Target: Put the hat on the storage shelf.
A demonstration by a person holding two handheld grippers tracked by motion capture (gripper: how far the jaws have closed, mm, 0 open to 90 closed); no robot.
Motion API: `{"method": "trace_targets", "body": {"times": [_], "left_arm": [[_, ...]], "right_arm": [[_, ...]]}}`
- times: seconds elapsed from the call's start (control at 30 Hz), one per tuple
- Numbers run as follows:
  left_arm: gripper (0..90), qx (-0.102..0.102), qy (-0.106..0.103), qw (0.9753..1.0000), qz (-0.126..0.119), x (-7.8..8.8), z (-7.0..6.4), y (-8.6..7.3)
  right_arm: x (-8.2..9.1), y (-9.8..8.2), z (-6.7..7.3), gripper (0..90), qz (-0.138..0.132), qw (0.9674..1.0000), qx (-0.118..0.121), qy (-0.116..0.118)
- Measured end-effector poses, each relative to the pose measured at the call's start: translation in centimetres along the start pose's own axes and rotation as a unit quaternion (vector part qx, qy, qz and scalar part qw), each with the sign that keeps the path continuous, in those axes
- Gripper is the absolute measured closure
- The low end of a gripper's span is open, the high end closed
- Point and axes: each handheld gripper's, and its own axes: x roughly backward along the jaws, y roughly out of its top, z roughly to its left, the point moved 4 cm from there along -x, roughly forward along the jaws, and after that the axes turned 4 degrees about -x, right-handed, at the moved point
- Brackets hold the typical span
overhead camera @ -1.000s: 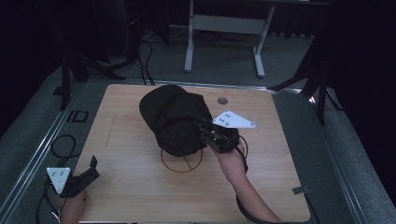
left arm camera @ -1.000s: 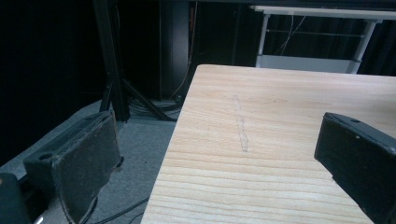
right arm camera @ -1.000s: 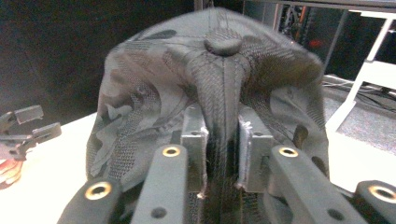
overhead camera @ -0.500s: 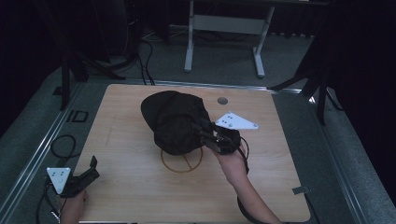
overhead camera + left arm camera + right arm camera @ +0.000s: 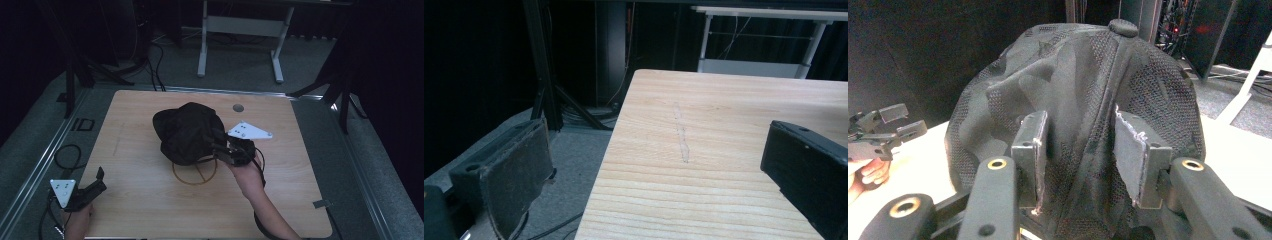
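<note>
A black mesh cap (image 5: 187,131) sits on a thin wire ring stand (image 5: 194,175) at the middle of the wooden table (image 5: 150,210). My right gripper (image 5: 216,142) reaches into the cap's right side. In the right gripper view its pads (image 5: 1128,155) stand apart with a fold of the cap (image 5: 1073,75) between them. The jaws have just been opening and do not press on the fabric. My left gripper (image 5: 97,181) rests low at the table's near left corner. It is open with nothing between its jaws (image 5: 659,170), and it also shows far off in the right gripper view (image 5: 883,130).
A round cable hole (image 5: 238,107) lies near the table's far edge. A white desk frame (image 5: 240,25) stands on the floor beyond. Black stand legs (image 5: 75,75) and a looped cable (image 5: 65,155) lie left of the table, more legs (image 5: 340,95) to the right.
The cap has sagged slightly lower and toward the right gripper. Both hands have kept their places.
</note>
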Motion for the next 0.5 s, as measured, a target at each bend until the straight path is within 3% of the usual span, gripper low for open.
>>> {"method": "trace_targets", "body": {"times": [0.27,0.5], "left_arm": [[0.6,0.0,-0.001,1.0,0.0,0.0,0.0,0.0],[0.6,0.0,0.0,1.0,0.0,0.0,0.0,0.0]], "right_arm": [[0.5,0.7,0.1,54.9,-0.009,0.9999,0.005,0.001],[1.9,1.3,-0.9,39.7,-0.01,0.9998,0.018,-0.006]]}}
